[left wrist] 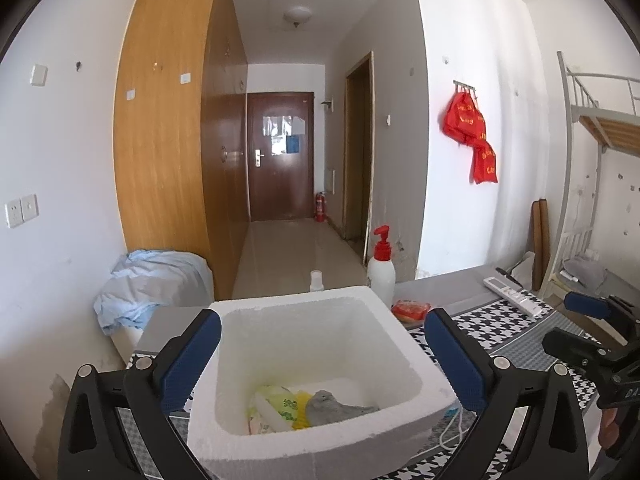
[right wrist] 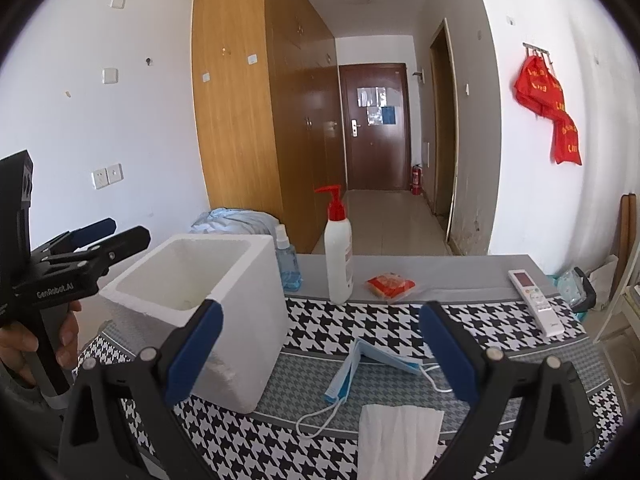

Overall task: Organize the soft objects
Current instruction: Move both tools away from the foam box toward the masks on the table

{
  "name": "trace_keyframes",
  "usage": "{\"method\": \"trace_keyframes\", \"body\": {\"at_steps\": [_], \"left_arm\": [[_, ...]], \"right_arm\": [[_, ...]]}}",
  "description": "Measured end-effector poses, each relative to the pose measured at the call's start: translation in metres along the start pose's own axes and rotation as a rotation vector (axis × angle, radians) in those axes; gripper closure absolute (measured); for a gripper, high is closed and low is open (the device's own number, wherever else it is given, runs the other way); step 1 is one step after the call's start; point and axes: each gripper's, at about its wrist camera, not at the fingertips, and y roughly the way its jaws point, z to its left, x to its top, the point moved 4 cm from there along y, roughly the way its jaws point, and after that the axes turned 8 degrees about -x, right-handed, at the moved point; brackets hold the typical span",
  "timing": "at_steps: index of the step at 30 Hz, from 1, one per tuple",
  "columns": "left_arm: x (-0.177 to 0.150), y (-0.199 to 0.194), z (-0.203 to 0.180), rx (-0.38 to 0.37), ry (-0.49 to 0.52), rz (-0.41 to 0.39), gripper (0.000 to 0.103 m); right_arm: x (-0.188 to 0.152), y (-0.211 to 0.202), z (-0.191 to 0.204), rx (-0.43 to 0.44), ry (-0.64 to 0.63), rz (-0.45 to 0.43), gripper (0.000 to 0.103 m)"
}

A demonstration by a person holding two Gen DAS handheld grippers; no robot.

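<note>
A white foam box (left wrist: 304, 444) stands on the houndstooth tablecloth (right wrist: 360, 320). In its bottom lie a grey cloth (left wrist: 336, 410) and a yellow-green packet (left wrist: 280, 404). My left gripper (left wrist: 322, 320) hangs open above the box with nothing between its blue pads. My right gripper (right wrist: 320, 312) is open and empty too, to the right of the foam box (right wrist: 208, 304). Below it on the cloth lie a blue face mask (right wrist: 376, 360) and a white tissue (right wrist: 396, 436).
Behind the box stand a white pump bottle (right wrist: 339, 256) with a red top and a blue spray bottle (right wrist: 288, 264). A red packet (right wrist: 390, 285) and a white remote (right wrist: 536, 300) lie further right. A pale blue cloth heap (left wrist: 148, 284) sits left of the table.
</note>
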Motion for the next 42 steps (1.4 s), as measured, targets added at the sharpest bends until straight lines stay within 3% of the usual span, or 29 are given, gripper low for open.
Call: {"method": "trace_keyframes", "body": {"at_steps": [25, 42], "left_arm": [[0.001, -0.046, -0.027, -0.022, 0.033, -0.061, 0.001], [-0.005, -0.058, -0.033, -0.054, 0.028, -0.068, 0.001]], "right_arm": [[0.000, -0.047, 0.000, 0.002, -0.015, -0.072, 0.003], [-0.005, -0.055, 0.000, -0.015, -0.024, -0.080, 0.002]]}}
